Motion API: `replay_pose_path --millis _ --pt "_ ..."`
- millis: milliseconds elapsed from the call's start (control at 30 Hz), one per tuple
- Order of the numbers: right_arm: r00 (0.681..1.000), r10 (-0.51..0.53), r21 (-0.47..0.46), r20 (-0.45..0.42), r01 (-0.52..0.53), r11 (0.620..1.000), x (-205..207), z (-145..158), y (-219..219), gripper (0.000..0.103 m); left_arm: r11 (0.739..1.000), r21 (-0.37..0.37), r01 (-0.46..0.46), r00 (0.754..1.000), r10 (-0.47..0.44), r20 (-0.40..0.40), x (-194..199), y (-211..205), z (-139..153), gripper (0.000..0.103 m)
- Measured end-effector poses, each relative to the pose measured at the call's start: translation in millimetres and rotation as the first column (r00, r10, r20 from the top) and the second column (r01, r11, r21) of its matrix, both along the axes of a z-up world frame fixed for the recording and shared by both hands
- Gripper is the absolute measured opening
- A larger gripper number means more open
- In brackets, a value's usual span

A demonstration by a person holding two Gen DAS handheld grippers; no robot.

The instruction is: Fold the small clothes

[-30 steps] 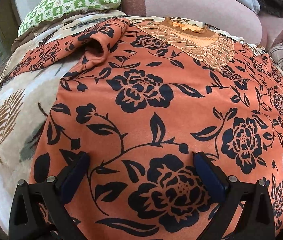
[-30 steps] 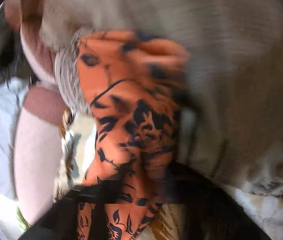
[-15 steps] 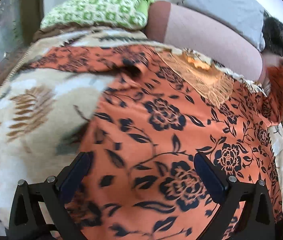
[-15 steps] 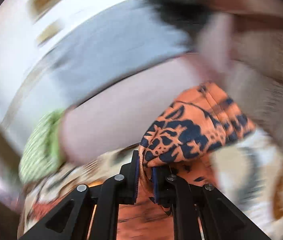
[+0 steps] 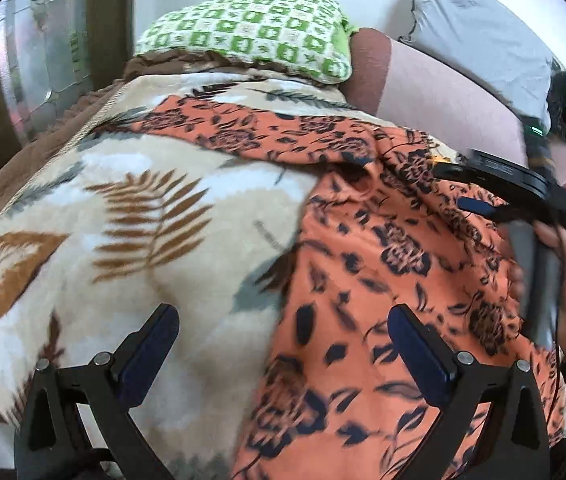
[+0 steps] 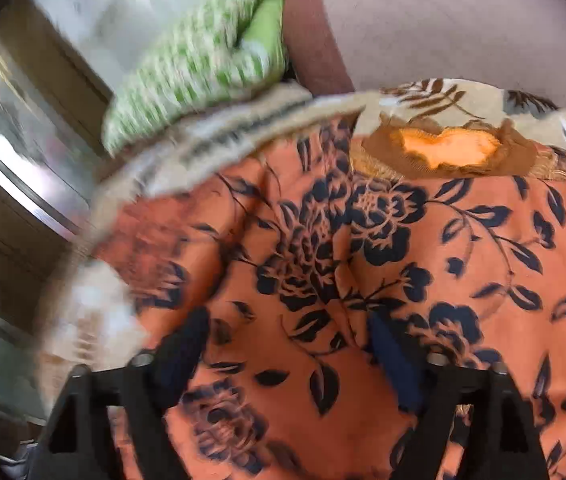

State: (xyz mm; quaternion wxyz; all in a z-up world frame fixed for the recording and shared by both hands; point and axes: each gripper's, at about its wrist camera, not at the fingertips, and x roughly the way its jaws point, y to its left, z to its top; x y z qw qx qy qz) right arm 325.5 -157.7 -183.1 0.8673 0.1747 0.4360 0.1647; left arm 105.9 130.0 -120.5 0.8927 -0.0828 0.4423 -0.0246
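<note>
the orange floral blouse [image 5: 383, 320] lies spread on the leaf-print blanket [image 5: 143, 220], collar toward the green checked pillow [image 5: 251, 36]. its far sleeve [image 5: 243, 132] stretches out sideways, up and left of the left gripper [image 5: 283, 352], which hangs spread and empty, nearer to it. the right gripper [image 6: 291, 356] is opening over the blouse's body, pads off the cloth, gripping nothing.
</note>
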Motion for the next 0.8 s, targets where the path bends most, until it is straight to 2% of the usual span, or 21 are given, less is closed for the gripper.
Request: replay_pose_path --millis 133,233,333,433,533,600,633,700,733,767,800 --pt "0.988 -0.152 0.13 0.005 0.15 0.98 -20.0 4.2 -79.8 0.088 0.997 0.006 0.076 0.996 -0.076 0.04 30.8 -36.2 16.4 0.103" --pt "0.963 -0.269 0.215 -0.019 0.266 0.94 -29.4 -2.8 -131.9 0.088 0.98 0.12 0.156 0.984 -0.165 0.064 74.0 -94.8 30.1 0.103" --pt "0.953 -0.295 0.292 -0.07 0.302 0.907 -36.5 -17.6 -165.8 0.09 0.952 0.218 0.214 0.971 -0.232 0.056 126.5 -155.1 34.5 0.103" --pt "0.94 -0.313 0.326 -0.136 0.341 0.882 -40.3 -42.9 -184.4 0.09 0.931 0.308 0.194 0.976 -0.215 0.036 177.4 -203.0 27.3 0.103" --pt "0.94 -0.308 0.423 -0.144 0.34 0.84 -46.1 -60.7 -199.6 0.09 0.914 0.385 0.131 0.991 -0.123 -0.047 215.9 -219.5 -0.5 0.103" --pt "0.944 -0.301 0.442 -0.138 0.33 0.834 -46.6 -63.1 -199.0 0.09 0.887 0.451 0.101 0.992 -0.055 -0.114 231.0 -216.4 -28.0 0.085" --pt "0.948 -0.291 0.444 -0.133 0.319 0.837 -46.1 -63.6 -199.4 0.09 0.887 0.455 0.081 0.992 -0.03 -0.119 230.3 -209.8 -32.2 0.069" --pt "0.955 -0.271 0.45 -0.123 0.297 0.842 -50.6 -65.4 -203.2 0.09 0.945 0.328 -0.01 0.991 0.053 -0.123 221.4 -172.1 -38.3 0.068" --pt "0.958 -0.261 0.45 -0.12 0.287 0.846 -51.4 -64.5 -204.8 0.09 0.977 0.202 -0.07 0.986 0.099 -0.137 211.1 -142.6 -43.2 0.068" --pt "0.961 -0.252 0.448 -0.117 0.278 0.85 -52.9 -63.8 -206.6 0.09 0.986 0.141 -0.095 0.984 0.114 -0.139 204.1 -126.5 -45.5 0.067" --pt "0.962 -0.247 0.447 -0.113 0.271 0.853 -52.4 -64.3 -205.4 0.09 0.986 0.093 -0.137 0.984 0.147 -0.105 193.3 -107.6 -43.9 0.065"
